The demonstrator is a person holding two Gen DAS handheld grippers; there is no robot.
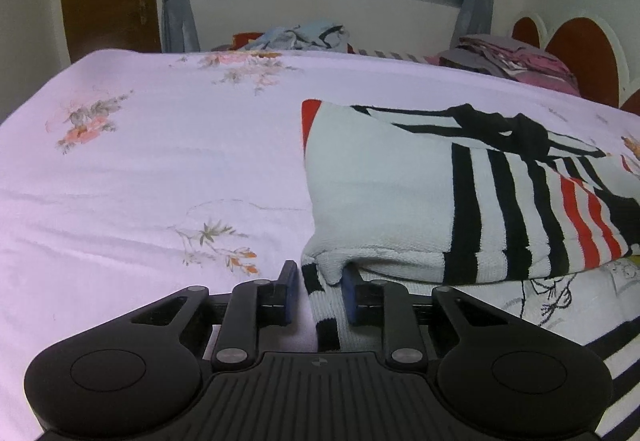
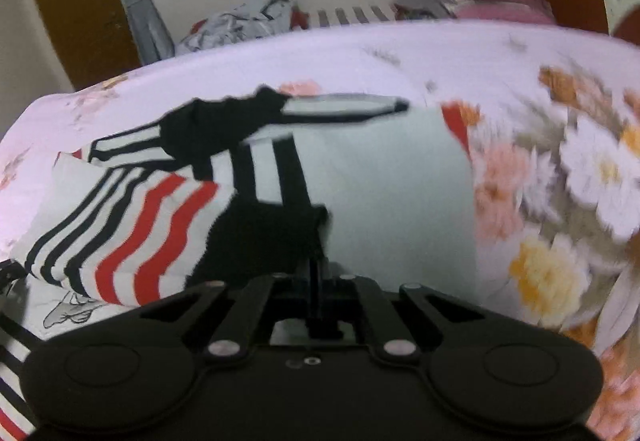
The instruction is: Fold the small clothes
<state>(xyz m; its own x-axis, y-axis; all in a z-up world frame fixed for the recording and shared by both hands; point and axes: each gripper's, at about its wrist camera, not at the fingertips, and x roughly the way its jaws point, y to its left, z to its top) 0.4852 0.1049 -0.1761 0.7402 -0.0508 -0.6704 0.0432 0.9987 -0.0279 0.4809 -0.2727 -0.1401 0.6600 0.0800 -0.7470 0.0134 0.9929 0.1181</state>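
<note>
With the white knit sweater with black and red stripes (image 1: 400,201) lying on the floral pink bedsheet (image 1: 160,161), the left gripper (image 1: 318,295) pinches its striped cuff (image 1: 326,313), the right gripper (image 2: 316,281) clamps its near edge, and the bulky knit could slip loose mid-fold.

No readable text, labels or numbers anywhere.

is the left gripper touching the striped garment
Touching: the left wrist view shows the left gripper with a striped edge of the garment between its fingers, the right pad against the cloth.
</note>
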